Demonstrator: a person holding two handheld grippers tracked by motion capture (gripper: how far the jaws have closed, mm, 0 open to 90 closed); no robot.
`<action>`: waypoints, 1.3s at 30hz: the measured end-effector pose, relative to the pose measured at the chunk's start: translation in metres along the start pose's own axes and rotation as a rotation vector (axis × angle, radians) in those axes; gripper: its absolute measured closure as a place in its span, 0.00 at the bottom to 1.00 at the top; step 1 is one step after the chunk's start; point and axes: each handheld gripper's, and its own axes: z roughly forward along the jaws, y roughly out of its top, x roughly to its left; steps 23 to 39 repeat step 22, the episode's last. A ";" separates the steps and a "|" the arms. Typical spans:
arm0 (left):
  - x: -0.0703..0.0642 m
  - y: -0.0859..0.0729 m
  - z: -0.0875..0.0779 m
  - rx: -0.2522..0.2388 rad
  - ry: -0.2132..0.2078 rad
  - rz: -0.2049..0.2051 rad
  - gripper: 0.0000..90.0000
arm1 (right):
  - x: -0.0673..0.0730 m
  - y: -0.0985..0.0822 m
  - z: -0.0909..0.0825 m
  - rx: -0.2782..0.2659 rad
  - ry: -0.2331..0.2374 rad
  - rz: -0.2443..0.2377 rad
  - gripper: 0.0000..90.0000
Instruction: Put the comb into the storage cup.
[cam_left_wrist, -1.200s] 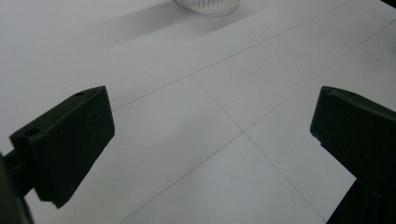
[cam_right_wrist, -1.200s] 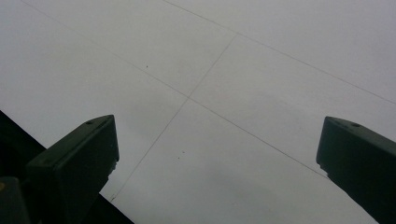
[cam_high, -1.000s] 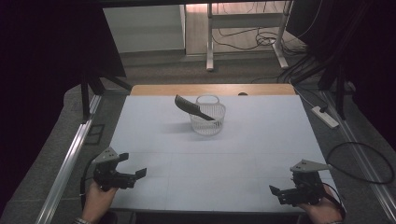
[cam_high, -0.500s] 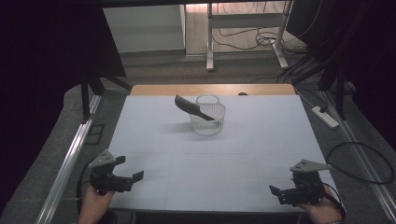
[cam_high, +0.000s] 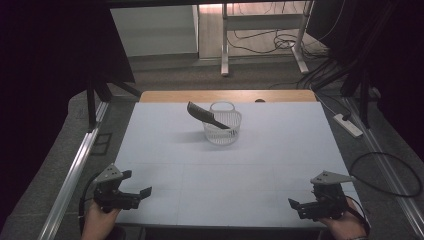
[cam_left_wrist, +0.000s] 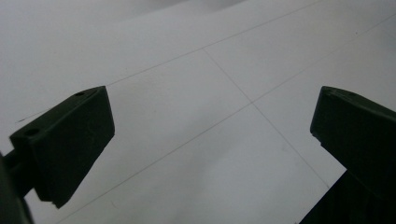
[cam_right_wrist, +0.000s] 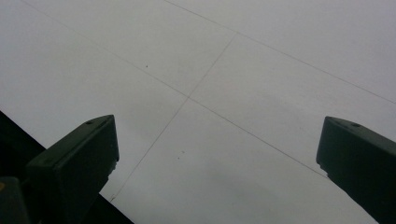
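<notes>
- From the high view, my left gripper (cam_high: 137, 187) sits at the table's (cam_high: 250, 165) near-left corner and my right gripper (cam_high: 299, 206) at the near-right, both wide open and empty.
- A dark comb (cam_high: 206, 115) leans across the basket (cam_high: 223, 131), well away at the far side.
- Both gripper views: spread jaws over bare tabletop.

A white wire basket (cam_high: 223, 129) is seen toward the far middle of the pale surface (cam_high: 270, 165), with a dark comb (cam_high: 206, 115) propped tilted across its rim. At the near corners, the left claw (cam_high: 139, 184) and right claw (cam_high: 300, 209) are held spread and empty, well apart from the basket.
</notes>
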 end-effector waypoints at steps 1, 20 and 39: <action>0.000 0.000 0.000 0.005 0.001 0.002 0.00 | 0.000 0.000 0.000 0.000 0.000 0.000 0.00; -0.007 -0.005 0.000 0.067 0.043 0.039 0.00 | 0.000 0.000 0.000 0.002 0.000 -0.004 0.00; -0.006 -0.005 0.000 0.061 0.039 0.033 0.00 | 0.000 0.000 0.000 0.003 -0.001 -0.006 0.00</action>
